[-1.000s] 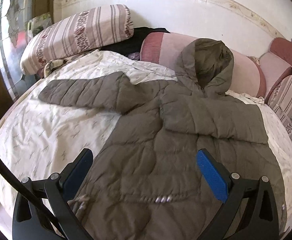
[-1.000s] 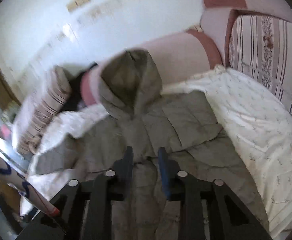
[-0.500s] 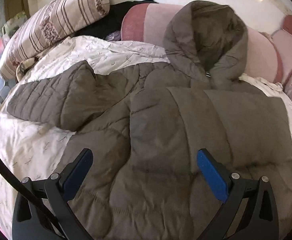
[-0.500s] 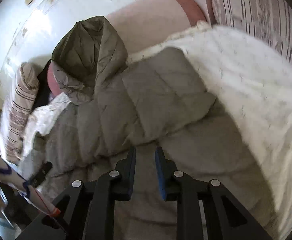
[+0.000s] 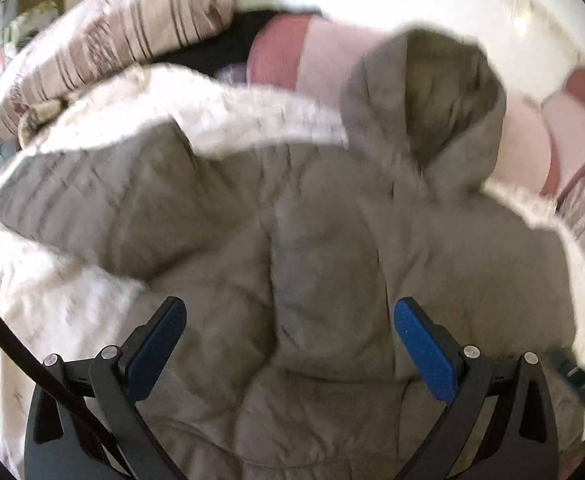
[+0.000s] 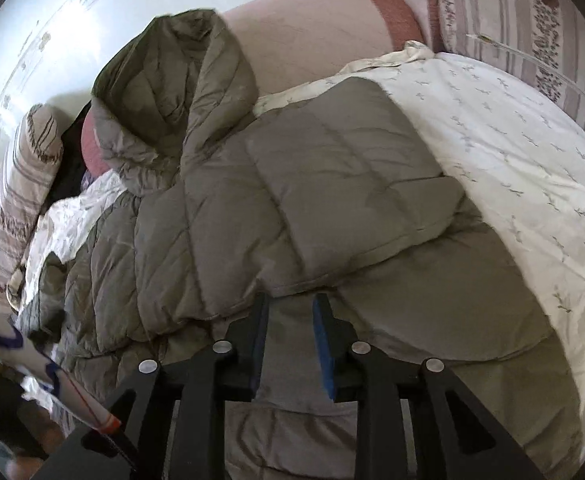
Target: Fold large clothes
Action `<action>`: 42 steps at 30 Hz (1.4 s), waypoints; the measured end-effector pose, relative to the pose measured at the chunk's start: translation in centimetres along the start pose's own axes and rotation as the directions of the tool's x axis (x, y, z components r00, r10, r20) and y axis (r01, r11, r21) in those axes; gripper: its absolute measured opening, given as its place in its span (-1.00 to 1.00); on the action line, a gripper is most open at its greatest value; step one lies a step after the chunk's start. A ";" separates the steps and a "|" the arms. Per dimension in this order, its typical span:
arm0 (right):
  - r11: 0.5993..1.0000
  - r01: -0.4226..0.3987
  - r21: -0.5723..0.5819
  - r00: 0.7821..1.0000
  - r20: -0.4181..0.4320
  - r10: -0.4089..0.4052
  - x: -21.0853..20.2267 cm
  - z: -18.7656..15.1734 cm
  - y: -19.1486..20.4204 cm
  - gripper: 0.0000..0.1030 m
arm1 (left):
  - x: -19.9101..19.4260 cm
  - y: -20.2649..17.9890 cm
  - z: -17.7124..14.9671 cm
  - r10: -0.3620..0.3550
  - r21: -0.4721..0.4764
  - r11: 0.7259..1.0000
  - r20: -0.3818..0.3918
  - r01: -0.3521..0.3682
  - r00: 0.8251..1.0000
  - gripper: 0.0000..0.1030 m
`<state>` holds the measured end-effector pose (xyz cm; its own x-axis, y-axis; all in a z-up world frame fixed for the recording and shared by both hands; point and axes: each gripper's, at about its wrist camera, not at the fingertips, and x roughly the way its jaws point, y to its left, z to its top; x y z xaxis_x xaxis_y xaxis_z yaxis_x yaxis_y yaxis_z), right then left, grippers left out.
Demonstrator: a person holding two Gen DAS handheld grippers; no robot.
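A large olive-grey quilted hooded jacket (image 5: pixel 316 248) lies spread on the bed; it also shows in the right wrist view (image 6: pixel 292 208). Its hood (image 5: pixel 432 92) rests against a pink bolster. One sleeve (image 6: pixel 344 184) is folded across the chest; the other sleeve (image 5: pixel 92 208) stretches out to the left. My left gripper (image 5: pixel 288 320) is open wide, empty, above the jacket's middle. My right gripper (image 6: pixel 290 312) has its jaws narrowly apart with nothing between them, just above the folded sleeve's cuff edge.
The bed has a white patterned sheet (image 6: pixel 512 140). A striped pillow (image 5: pixel 112 48) lies at the back left, a pink bolster (image 6: pixel 324 32) along the wall, and a striped cushion (image 6: pixel 532 20) at the right. Dark clothes (image 5: pixel 228 44) lie behind the pillow.
Both grippers have moved in closer over the jacket. The left view is now blurred from motion. The right gripper's jaws have stayed narrowly apart; the left stayed wide open.
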<state>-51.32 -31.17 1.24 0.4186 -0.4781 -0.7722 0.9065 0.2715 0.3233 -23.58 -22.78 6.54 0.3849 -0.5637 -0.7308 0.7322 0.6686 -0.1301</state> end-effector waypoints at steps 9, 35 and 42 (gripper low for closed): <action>0.995 0.021 -0.100 0.999 -0.033 -0.024 2.3 -1.7 3.5 -0.37 | 2.0 4.7 0.7 0.088 -0.056 0.994 -0.068 -0.092 0.994 1.00; 0.962 0.046 -0.268 0.994 -0.082 -0.070 3.5 -4.7 7.9 -0.18 | -2.5 27.1 3.9 0.297 -0.353 0.883 -0.091 -0.309 0.951 1.00; 0.960 0.048 -0.278 0.993 -0.091 -0.076 4.1 -4.7 8.1 -0.11 | -3.2 32.7 3.9 0.146 -0.484 0.859 -0.079 -0.166 0.986 1.00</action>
<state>-42.55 -27.03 -1.90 0.3421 -0.4194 -0.8409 0.8745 0.4696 0.1216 1.33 -1.00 7.20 0.4423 -0.4199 -0.7925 0.2929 0.9028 -0.3149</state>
